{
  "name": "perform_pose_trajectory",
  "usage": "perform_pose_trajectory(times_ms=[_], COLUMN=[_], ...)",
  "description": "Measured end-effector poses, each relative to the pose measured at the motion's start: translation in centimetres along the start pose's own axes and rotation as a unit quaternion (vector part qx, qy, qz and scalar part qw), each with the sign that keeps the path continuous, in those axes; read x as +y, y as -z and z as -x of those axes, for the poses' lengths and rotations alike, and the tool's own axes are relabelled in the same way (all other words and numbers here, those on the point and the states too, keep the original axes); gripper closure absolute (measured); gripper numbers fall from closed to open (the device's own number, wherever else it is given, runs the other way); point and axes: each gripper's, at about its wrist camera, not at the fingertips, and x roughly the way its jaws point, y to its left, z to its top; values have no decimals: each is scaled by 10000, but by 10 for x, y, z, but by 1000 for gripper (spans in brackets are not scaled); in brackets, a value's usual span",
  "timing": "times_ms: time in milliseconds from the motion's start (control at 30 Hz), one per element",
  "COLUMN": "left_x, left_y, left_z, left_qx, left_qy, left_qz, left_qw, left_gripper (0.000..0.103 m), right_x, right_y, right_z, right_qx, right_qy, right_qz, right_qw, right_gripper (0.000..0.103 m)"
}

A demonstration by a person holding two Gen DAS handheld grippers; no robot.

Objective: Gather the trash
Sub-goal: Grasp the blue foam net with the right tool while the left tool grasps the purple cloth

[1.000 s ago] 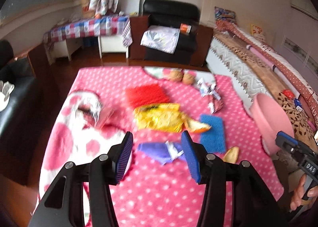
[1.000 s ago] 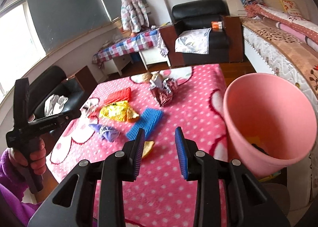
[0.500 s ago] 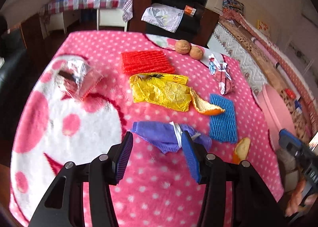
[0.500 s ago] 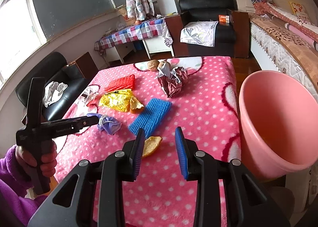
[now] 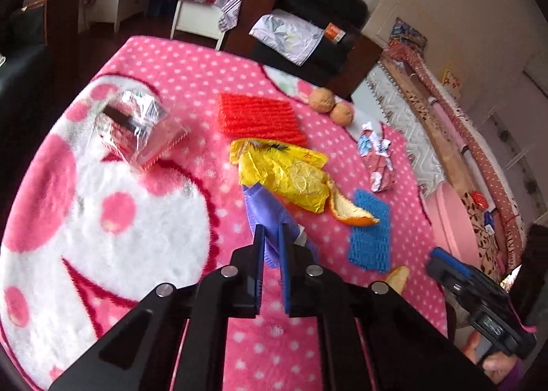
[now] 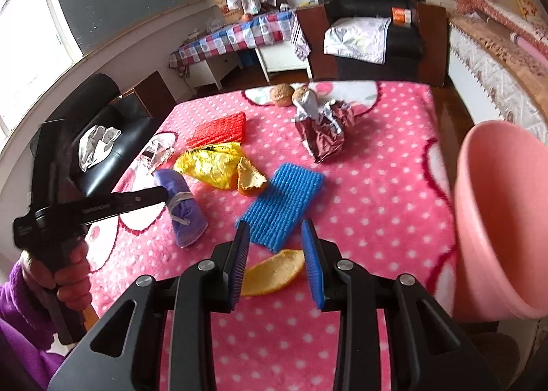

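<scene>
My left gripper (image 5: pixel 271 235) is shut on a purple cloth wad (image 5: pixel 263 211), which hangs lifted above the pink dotted blanket (image 5: pixel 171 75); the right wrist view shows the wad (image 6: pixel 183 206) held at the left gripper's tip (image 6: pixel 162 194). My right gripper (image 6: pixel 275 236) is open, its fingers on either side of an orange peel (image 6: pixel 274 274) lying on the blanket. A pink bin (image 6: pixel 503 219) stands at the right edge. Other trash lies around: a yellow wrapper (image 5: pixel 287 175), an orange peel (image 5: pixel 349 209), a crumpled foil wrapper (image 5: pixel 378 161) and a clear packet (image 5: pixel 137 127).
A blue scrub pad (image 6: pixel 284 202) and a red one (image 5: pixel 260 118) lie on the blanket, with two walnuts (image 5: pixel 330 106) at the far edge. A bed (image 5: pixel 445 123) runs along the right. A black armchair (image 6: pixel 370 21) and a checked table (image 6: pixel 236 38) stand beyond.
My left gripper closed on the purple wad and lifted it. My right gripper dropped lower, closer to the orange peel, still open.
</scene>
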Motion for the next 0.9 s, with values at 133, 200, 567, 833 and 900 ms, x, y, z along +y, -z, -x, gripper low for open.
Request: perform_pose_trajectory(times_ms=[133,200,567,833,900], left_x=[-3,-5,-2,-7,-13], left_y=[0,0,1,0,-1], left_z=[13,18,29,36,37], left_qx=[-220,-298,-371,-403,-425], left_qy=[-4,-4,16,47,95], left_qz=[-225,-329,-376,-381,-402], left_qw=[9995,9990,9986,9985,9982], left_gripper=[98,98,99,98,99], right_x=[-3,-5,-9,-8,-9], right_y=[-5,-7,-9,-13,-16], right_z=[-18,-30,-61,-38,-26], right_qx=[217,375,707,250,89], right_qy=[-9,71,74,-125,-151], right_qz=[-170,-260,-497,-415,-408], right_qw=[9996,9989,9962,9987,9990], right_gripper=[71,71,90,97,97])
